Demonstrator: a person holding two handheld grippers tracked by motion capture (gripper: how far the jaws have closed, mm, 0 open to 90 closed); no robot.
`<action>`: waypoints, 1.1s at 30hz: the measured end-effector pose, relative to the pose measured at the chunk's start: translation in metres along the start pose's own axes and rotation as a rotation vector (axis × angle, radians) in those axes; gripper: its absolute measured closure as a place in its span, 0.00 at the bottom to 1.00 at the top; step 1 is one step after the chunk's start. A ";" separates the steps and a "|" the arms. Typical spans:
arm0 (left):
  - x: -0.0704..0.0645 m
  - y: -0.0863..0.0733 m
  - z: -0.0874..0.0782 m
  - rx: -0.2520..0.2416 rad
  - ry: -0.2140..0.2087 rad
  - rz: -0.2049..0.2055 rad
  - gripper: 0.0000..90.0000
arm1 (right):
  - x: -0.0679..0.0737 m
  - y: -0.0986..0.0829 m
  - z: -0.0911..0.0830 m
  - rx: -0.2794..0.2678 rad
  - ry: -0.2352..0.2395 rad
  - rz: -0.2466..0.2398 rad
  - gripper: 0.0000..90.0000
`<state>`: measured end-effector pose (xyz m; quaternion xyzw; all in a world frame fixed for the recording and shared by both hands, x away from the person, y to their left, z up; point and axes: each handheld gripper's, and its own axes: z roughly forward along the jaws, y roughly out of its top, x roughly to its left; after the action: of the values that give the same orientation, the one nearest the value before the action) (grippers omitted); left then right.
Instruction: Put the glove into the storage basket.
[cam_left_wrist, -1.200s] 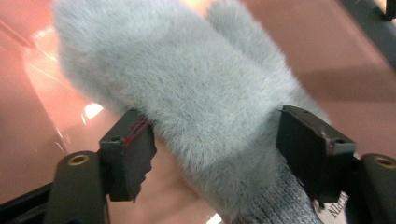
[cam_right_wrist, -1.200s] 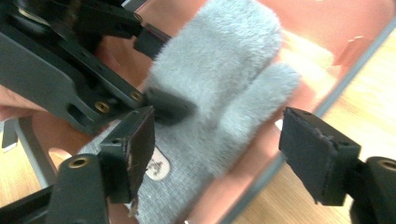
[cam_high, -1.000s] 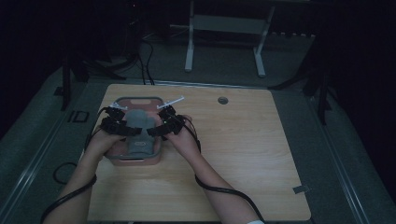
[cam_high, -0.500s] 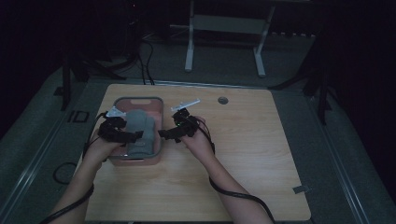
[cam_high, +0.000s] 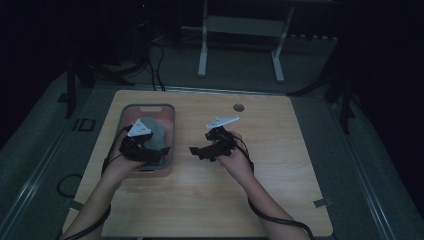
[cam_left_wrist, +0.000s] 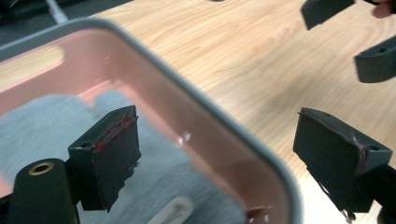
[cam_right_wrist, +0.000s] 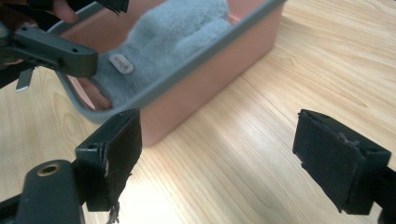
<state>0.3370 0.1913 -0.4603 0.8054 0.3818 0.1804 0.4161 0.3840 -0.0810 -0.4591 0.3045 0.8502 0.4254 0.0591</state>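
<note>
A pink bin with a grey rim (cam_high: 145, 106) stands on the left part of the wooden table. A grey cloth (cam_high: 157, 131) lies inside it. My left gripper (cam_high: 159, 150) hovers open over the bin's near right corner. In the left gripper view (cam_left_wrist: 219, 135) one jaw is above the cloth (cam_left_wrist: 46, 126) and the other is outside the rim (cam_left_wrist: 210, 112), over the table. My right gripper (cam_high: 196, 151) is open over bare table, just right of the bin and pointing at it. In the right gripper view (cam_right_wrist: 222, 130) the bin wall (cam_right_wrist: 210, 70) and the cloth (cam_right_wrist: 177, 28) lie ahead.
The wooden table (cam_high: 280, 175) extends to the right and toward the person. A small round grommet (cam_high: 238, 107) sits near the far edge. A white-legged frame (cam_high: 202, 50) stands on the floor beyond the table. Cables lie on the floor at left.
My right gripper has moved right, off the bin and out over the table. My left gripper has drawn back toward the bin's near right corner. The cloth stays in the bin.
</note>
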 end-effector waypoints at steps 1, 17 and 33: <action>-0.004 0.001 0.001 -0.008 -0.008 0.006 0.16 | -0.001 -0.003 -0.003 -0.003 -0.001 -0.002 0.17; -0.070 0.006 0.038 -0.051 -0.162 0.105 0.16 | -0.021 -0.058 -0.055 -0.021 -0.031 -0.018 0.17; -0.107 -0.017 0.073 -0.029 -0.238 0.156 0.16 | -0.038 -0.117 -0.076 -0.014 0.004 -0.049 0.16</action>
<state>0.3046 0.0766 -0.5142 0.8422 0.2635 0.1208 0.4545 0.3325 -0.2075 -0.5062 0.2820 0.8545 0.4305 0.0700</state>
